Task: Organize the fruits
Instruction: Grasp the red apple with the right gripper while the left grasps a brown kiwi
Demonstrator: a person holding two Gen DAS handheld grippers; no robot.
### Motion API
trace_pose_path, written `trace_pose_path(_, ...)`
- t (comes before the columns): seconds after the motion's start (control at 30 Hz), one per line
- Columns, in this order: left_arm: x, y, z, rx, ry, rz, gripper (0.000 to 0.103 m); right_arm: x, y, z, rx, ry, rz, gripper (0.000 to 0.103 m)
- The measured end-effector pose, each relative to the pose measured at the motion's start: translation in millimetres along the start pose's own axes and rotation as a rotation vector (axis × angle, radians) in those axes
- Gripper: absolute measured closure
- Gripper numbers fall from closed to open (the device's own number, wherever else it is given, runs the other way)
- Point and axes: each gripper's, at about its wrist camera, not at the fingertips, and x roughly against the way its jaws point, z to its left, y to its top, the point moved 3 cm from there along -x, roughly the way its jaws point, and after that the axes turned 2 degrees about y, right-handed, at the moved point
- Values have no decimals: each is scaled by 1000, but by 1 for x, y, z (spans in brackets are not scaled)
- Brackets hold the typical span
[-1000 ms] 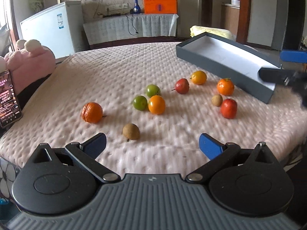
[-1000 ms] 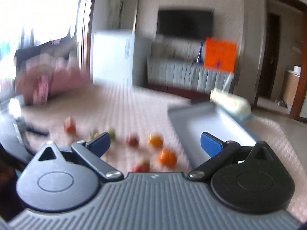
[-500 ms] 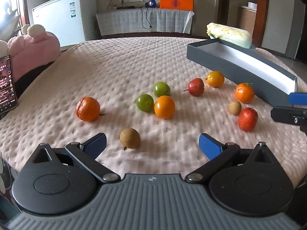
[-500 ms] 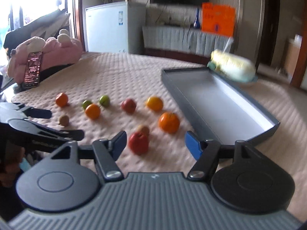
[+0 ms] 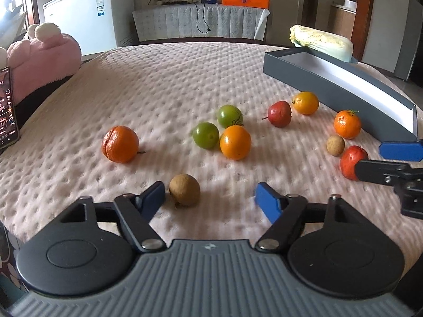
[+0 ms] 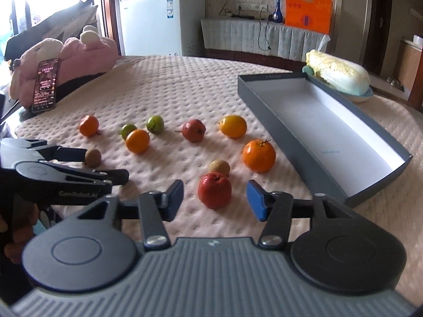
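Several fruits lie on the pink bedspread [image 5: 171, 79]. My left gripper [image 5: 210, 198] is open, with a brown round fruit [image 5: 184, 189] just inside its left finger. My right gripper [image 6: 214, 198] is open around a red apple [image 6: 214, 190], not touching it. A small brown fruit [image 6: 219, 167] and an orange [image 6: 259, 155] lie just beyond the apple. An open grey box [image 6: 264, 100] with a white inside stands at the right; it also shows in the left wrist view [image 5: 304, 71]. The right gripper's fingers [image 5: 380, 171] show at the right edge there.
Two green fruits [image 5: 205, 135], oranges [image 5: 235, 142] [image 5: 120, 144], a red fruit [image 5: 279, 113] and a yellow-orange one [image 5: 306, 102] lie mid-bed. A pink plush [image 6: 87, 52] and a phone [image 6: 45, 84] sit at the left. A cabbage [image 6: 338, 72] lies behind the box.
Both grippers have come down and forward toward the fruit. The right one has closed in around the red apple; the left one has neared the brown fruit.
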Motion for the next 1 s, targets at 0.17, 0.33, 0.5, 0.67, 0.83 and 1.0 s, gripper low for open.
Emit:
trace_pose_path(0.17,-1,4,6,47,-18,3,27,-13,0,2,0,-17,24,51)
trace_pose_path(0.33,-2,5,8,58,-25,2,27,-25,-2,3,10,-31,59,61)
trace_pose_path(0.5,-3,5,7,44,-24,-2,27,-21,1,1,-6,-8,29,60)
trace_pose_path(0.67,-4,6,6,53,-35,-5,27,-31,-5,3,32,-26,81,60)
trace_pose_path(0.83,-4,7,5,44,-45,-19,44,-30,-4,5,54,-19,80,68)
trace_pose_path(1.0,-5,10,12,91,-68,-16,44,-27,-4,3,40,10,78,68)
